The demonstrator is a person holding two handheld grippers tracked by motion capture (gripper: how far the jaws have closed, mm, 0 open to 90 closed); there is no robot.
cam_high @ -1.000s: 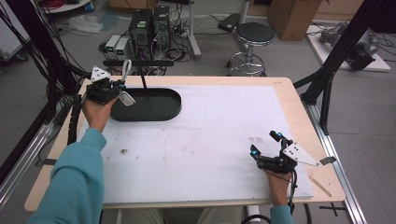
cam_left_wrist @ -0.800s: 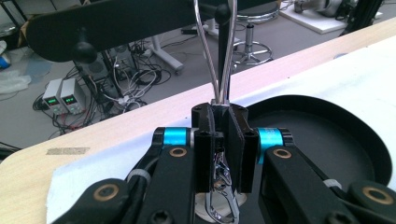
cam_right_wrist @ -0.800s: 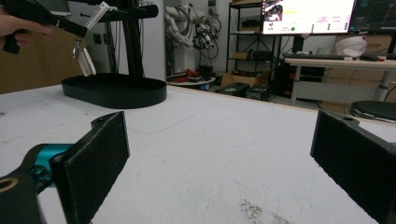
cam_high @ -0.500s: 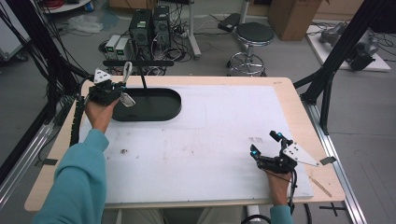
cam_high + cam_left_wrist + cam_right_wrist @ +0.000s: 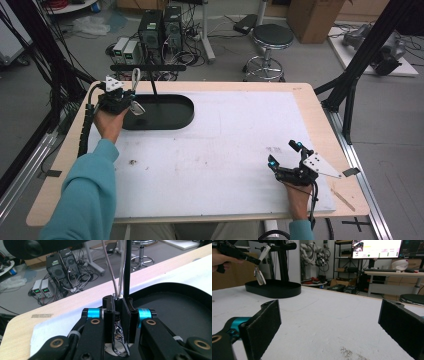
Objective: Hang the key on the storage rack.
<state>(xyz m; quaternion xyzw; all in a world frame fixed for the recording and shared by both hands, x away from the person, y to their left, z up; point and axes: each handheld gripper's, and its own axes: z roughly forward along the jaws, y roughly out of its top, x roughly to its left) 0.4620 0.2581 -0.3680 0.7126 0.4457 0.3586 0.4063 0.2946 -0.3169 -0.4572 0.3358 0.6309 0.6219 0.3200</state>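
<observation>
My left gripper (image 5: 126,102) hovers over the left end of a black oval base (image 5: 170,119) at the table's far left. It is shut on a shiny metal piece (image 5: 119,340) whose thin wire loop (image 5: 115,270) rises beside the base's black upright post (image 5: 128,267). In the right gripper view the same piece (image 5: 259,276) hangs just under the stand's crossbar (image 5: 283,247), with a pale oval end pointing down. My right gripper (image 5: 284,154) rests low over the white mat near the front right, and its jaws (image 5: 329,322) stand open with nothing between them.
A white mat (image 5: 235,145) covers most of the wooden table (image 5: 305,90). A small dark smudge (image 5: 133,162) marks the mat at front left. Behind the table, on the floor, are computer boxes (image 5: 160,27) and a round stool (image 5: 271,37).
</observation>
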